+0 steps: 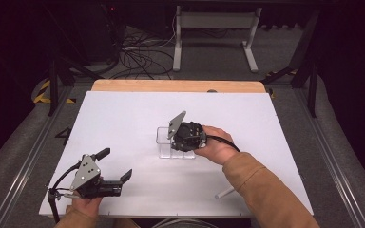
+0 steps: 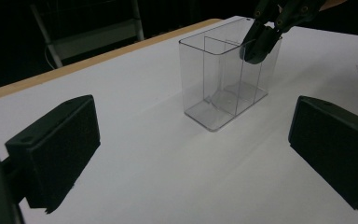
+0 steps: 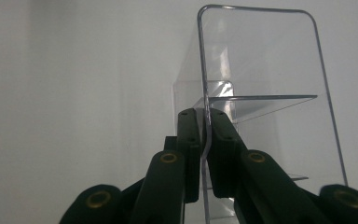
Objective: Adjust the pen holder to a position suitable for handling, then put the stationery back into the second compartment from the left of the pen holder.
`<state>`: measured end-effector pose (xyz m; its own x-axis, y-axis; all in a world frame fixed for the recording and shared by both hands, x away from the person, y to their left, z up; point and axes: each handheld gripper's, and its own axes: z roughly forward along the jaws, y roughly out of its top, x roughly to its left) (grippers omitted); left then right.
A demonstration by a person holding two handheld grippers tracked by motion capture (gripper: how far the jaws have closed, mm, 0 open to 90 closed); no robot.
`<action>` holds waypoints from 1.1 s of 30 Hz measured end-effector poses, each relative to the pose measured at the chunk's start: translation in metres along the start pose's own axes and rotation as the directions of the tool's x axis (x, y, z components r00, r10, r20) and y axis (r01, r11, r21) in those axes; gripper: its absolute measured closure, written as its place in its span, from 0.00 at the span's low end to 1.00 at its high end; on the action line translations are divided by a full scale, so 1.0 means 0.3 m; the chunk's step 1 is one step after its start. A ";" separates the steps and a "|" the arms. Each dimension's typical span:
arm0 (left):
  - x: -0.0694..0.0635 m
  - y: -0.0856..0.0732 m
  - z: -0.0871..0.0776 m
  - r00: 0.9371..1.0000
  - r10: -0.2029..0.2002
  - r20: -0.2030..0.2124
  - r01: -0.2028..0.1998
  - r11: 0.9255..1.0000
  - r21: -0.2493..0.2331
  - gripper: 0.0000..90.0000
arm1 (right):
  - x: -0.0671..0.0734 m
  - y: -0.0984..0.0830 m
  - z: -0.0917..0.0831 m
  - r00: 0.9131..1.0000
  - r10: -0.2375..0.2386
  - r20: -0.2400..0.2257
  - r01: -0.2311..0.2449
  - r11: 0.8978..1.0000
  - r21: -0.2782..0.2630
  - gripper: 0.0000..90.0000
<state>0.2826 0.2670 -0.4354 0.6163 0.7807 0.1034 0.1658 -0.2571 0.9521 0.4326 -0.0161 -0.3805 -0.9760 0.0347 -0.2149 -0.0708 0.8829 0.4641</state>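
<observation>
From above, my right gripper [image 1: 177,137] is pinching the clear box [image 1: 164,142] mid-table [image 1: 123,109]; my left gripper [image 1: 114,166] is gaping near the front edge. Left gripper view: jaws wide apart, box ahead. Right gripper view: jaws clamping its wall

A divided container [image 1: 170,141] is set near the middle of the table [image 1: 123,114]. Its wall is clamped from the right by the right gripper [image 1: 183,137]. The left gripper [image 1: 116,166] is held well apart at the near left corner, jaws spread. A small cylinder [image 1: 225,192] is laid near the front edge, right of the container.
</observation>
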 end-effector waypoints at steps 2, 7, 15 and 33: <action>0.001 0.000 0.000 1.000 0.002 0.000 -0.002 1.000 -0.002 0.03 | -0.001 0.000 0.000 1.000 0.001 -0.002 -0.001 1.000 -0.001 0.94; 0.001 0.000 -0.002 1.000 0.000 0.000 0.000 1.000 0.000 0.03 | -0.002 -0.002 -0.003 1.000 0.012 0.011 -0.012 1.000 -0.023 0.80; 0.000 0.000 -0.002 1.000 0.004 -0.002 -0.004 1.000 0.001 0.03 | -0.002 -0.010 -0.080 0.996 0.083 0.038 -0.077 0.988 -0.133 0.49; 0.003 -0.002 -0.006 1.000 -0.003 -0.012 0.003 1.000 -0.006 0.03 | 0.019 -0.118 -0.276 0.974 0.203 0.099 -0.161 0.933 -0.323 0.17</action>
<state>0.2816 0.2688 -0.4355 0.6069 0.7879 0.1041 0.1627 -0.2514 0.9541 0.4125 -0.0859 -0.3269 -0.9450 0.2588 -0.2001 0.0248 0.6665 0.7451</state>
